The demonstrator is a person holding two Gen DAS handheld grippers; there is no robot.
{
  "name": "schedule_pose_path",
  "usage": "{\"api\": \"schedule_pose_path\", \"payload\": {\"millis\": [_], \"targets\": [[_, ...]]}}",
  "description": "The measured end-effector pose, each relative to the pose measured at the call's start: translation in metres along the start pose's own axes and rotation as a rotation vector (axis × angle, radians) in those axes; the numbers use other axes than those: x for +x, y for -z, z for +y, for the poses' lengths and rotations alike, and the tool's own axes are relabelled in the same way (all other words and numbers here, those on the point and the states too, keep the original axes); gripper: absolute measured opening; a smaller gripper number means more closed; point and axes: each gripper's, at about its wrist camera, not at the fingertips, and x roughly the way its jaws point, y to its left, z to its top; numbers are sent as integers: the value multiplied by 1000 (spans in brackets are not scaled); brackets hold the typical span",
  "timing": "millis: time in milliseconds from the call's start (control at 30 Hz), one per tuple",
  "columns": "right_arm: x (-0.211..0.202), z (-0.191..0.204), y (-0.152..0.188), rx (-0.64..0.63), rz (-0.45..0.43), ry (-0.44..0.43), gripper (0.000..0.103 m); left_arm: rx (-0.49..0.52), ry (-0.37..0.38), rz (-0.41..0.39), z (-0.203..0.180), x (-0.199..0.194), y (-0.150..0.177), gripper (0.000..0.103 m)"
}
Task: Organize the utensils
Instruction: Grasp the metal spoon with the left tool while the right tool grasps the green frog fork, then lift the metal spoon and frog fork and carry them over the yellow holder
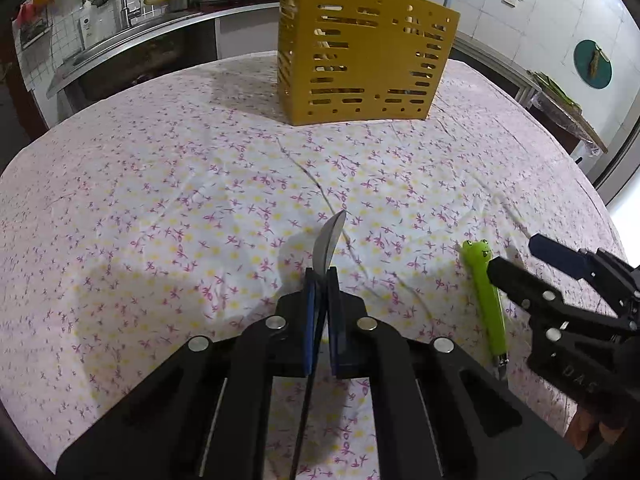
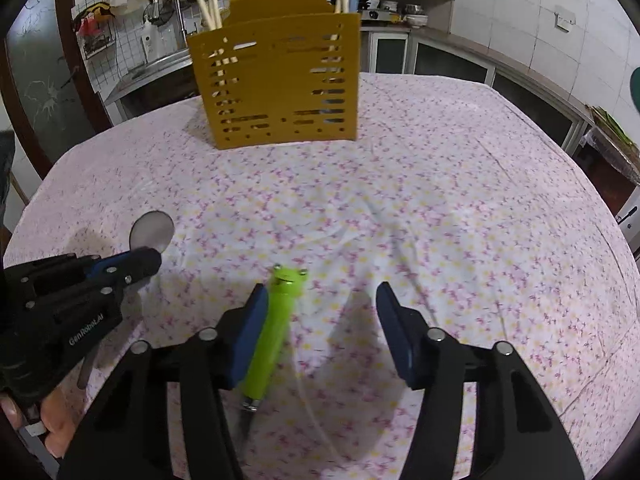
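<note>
My left gripper (image 1: pixel 323 280) is shut on a metal spoon (image 1: pixel 329 240), held edge-on above the cloth; the round bowl of the spoon (image 2: pixel 152 229) shows in the right wrist view beside the left gripper (image 2: pixel 148 262). My right gripper (image 2: pixel 322 304) is open over a green frog-handled utensil (image 2: pixel 276 328) lying on the table; the utensil lies just inside the left finger (image 2: pixel 248 332). In the left wrist view the frog utensil (image 1: pixel 486 296) lies beside the right gripper (image 1: pixel 516 256). A yellow slotted utensil holder (image 1: pixel 360 56) stands at the far side, with chopsticks in it.
The table carries a floral cloth (image 2: pixel 440 200). The holder (image 2: pixel 276 80) stands near the far edge. A kitchen counter with sink and pots (image 1: pixel 120 20) lies behind. Cabinets (image 2: pixel 460 60) run along the right wall.
</note>
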Motion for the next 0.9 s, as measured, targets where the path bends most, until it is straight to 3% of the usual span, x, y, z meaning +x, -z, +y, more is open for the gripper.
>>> {"api": "schedule_pose_path", "payload": {"millis": [67, 200, 333, 667, 900], "targets": [[3, 3, 0, 1, 16, 0, 46, -5, 0, 4, 1, 1, -2, 4], [8, 5, 0, 21, 43, -6, 43, -36, 19, 25, 6, 5, -6, 4], [14, 7, -2, 54, 86, -43, 29, -57, 33, 47, 9, 8, -10, 4], [16, -5, -6, 38, 82, -42, 16, -74, 47, 82, 8, 17, -25, 12], [8, -28, -13, 50, 53, -48, 16, -71, 64, 82, 3, 24, -36, 12]]}}
